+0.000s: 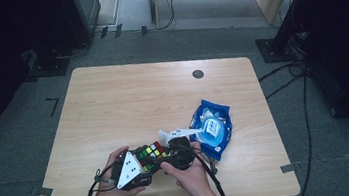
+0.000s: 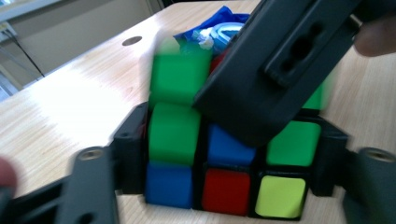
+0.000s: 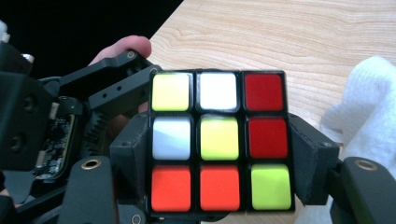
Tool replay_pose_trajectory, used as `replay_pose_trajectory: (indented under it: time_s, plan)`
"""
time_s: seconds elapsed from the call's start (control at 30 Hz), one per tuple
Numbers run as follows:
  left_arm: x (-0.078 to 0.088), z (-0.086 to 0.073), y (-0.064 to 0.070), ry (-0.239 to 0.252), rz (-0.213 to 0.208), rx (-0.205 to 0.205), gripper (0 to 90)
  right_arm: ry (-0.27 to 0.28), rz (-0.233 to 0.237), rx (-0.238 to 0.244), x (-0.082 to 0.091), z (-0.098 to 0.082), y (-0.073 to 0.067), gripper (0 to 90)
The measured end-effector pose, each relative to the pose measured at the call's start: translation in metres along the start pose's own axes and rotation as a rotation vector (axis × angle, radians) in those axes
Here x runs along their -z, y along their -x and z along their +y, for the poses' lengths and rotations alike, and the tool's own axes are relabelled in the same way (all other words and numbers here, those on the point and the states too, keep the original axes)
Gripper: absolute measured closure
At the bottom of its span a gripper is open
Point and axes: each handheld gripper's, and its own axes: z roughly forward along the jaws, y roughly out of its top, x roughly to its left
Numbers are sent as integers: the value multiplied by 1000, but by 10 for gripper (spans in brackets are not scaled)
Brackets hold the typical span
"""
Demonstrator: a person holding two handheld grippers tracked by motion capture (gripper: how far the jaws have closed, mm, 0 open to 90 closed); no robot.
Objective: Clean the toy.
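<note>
A Rubik's cube (image 1: 150,154) is held just above the front edge of the wooden table (image 1: 137,97), between both hand-held grippers. My left gripper (image 1: 146,163), with its grey three-cornered plate on top, comes in from the left. In the left gripper view its pads (image 2: 133,149) press on the sides of the cube (image 2: 173,135), whose upper layer is blurred. My right gripper (image 1: 165,155) comes in from the right. In the right gripper view its jaws clamp the cube (image 3: 219,140) on both sides, the yellow-centred face towards the camera. One black jaw of the right gripper crosses the left gripper view.
A blue pack of wet wipes (image 1: 212,127) lies right of the hands, with a white wipe (image 1: 177,133) sticking out towards the cube. A round cable hole (image 1: 198,74) sits near the table's far edge. Dark stands and cables surround the table.
</note>
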Motion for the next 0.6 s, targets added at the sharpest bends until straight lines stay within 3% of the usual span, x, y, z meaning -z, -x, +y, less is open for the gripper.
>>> replay_pose_trajectory:
  time_s: [0.17,0.23,0.3,0.37,0.4,0.47,0.6]
  plan:
    - [3,-3,-12,-13,15,59,338,15,22,16,1,1,3,336]
    - [5,-6,-21,-25,44,104,338,59,35,26,6,2,4,345]
    - [8,-10,-31,-34,72,158,338,141,21,30,14,4,5,366]
    - [11,-13,-39,-36,92,201,338,196,-42,40,16,3,9,387]
    - [11,-13,-41,-38,98,210,338,194,-80,54,14,2,11,399]
    - [13,-15,-45,-39,106,234,338,168,-153,88,6,-2,16,424]
    - [12,-14,-42,-44,103,223,338,120,-376,189,-18,-17,29,520]
